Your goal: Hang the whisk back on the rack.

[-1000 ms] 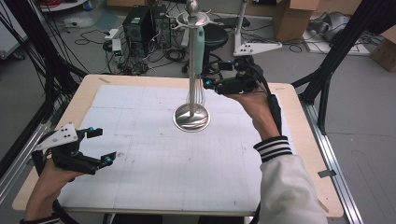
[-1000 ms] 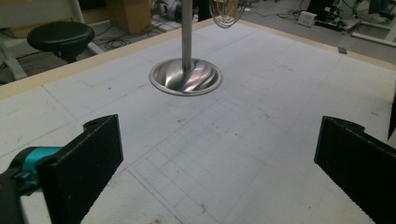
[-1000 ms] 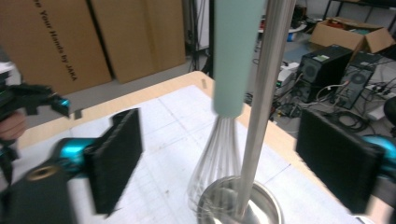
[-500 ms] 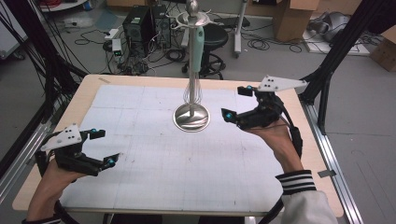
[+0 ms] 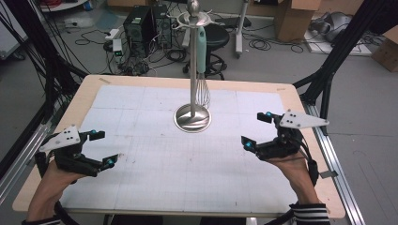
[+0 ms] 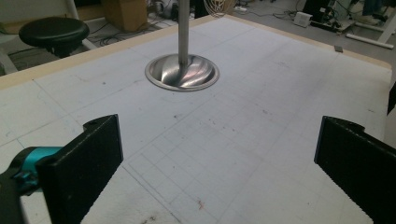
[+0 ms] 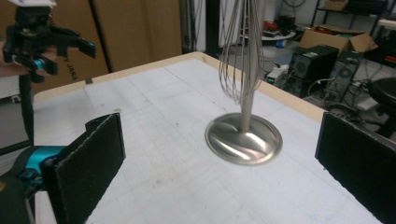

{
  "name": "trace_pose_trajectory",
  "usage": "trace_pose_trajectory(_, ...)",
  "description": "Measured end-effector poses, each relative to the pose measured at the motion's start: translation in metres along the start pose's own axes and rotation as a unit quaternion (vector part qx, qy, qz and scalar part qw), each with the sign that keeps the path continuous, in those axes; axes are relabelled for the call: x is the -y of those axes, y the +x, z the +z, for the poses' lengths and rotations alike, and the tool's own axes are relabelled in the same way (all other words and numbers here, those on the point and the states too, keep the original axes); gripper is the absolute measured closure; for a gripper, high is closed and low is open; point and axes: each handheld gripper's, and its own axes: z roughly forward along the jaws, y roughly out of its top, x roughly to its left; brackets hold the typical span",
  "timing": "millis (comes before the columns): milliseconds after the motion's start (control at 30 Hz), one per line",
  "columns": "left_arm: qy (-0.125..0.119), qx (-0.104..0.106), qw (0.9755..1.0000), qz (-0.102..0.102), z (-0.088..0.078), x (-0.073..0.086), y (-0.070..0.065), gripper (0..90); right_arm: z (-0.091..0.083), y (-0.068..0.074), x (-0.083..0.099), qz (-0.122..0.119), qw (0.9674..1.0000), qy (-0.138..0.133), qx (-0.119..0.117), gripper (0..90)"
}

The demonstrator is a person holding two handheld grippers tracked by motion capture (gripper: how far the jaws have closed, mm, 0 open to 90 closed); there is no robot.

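The whisk (image 5: 202,70) hangs on the utensil stand (image 5: 192,115), well apart from both: right tool (image 5: 256,129) and left tool (image 5: 104,149) gape wide, empty.

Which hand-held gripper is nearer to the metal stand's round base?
Right. The right hand-held gripper sits just right of the base, jaws open and empty; the left hand-held gripper is farther off, toward the near left corner.

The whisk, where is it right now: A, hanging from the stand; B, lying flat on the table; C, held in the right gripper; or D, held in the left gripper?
A: the whisk hangs by its teal handle from the stand, wires down, clear of both grippers.
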Motion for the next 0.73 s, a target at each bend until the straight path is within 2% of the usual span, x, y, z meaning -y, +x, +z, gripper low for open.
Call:
trace_pose_trajectory(167, 0.000, 0.004, 1.0000, 0.003, 0.000, 0.001, -0.001, 1.7, -0.012, -0.004, 0.026, 0.022, 0.9997, 0.003, 0.014, 0.3)
trace_pose_trajectory(300, 0.002, 0.003, 1.0000, 0.004, 0.001, 0.003, -0.002, 1.7, -0.016, -0.005, 0.044, 0.021, 0.9993, 0.016, 0.028, 0.3)
trace_pose_trajectory(467, 0.004, 0.003, 1.0000, 0.004, -0.001, 0.005, -0.002, 1.7, -0.014, -0.008, 0.066, 0.032, 0.9987, 0.016, 0.036, 0.3)
trace_pose_trajectory(600, 0.007, 0.003, 1.0000, 0.005, 0.000, 0.007, -0.003, 1.7, -0.013, -0.007, 0.074, 0.033, 0.9987, 0.010, 0.038, 0.3)
trace_pose_trajectory(667, 0.008, 0.002, 1.0000, 0.004, 0.000, 0.007, -0.002, 1.7, -0.012, -0.008, 0.074, 0.032, 0.9987, 0.016, 0.038, 0.3)
trace_pose_trajectory(733, 0.008, 0.002, 1.0000, 0.005, 0.000, 0.007, -0.003, 1.7, -0.013, -0.009, 0.073, 0.035, 0.9987, 0.009, 0.036, 0.3)
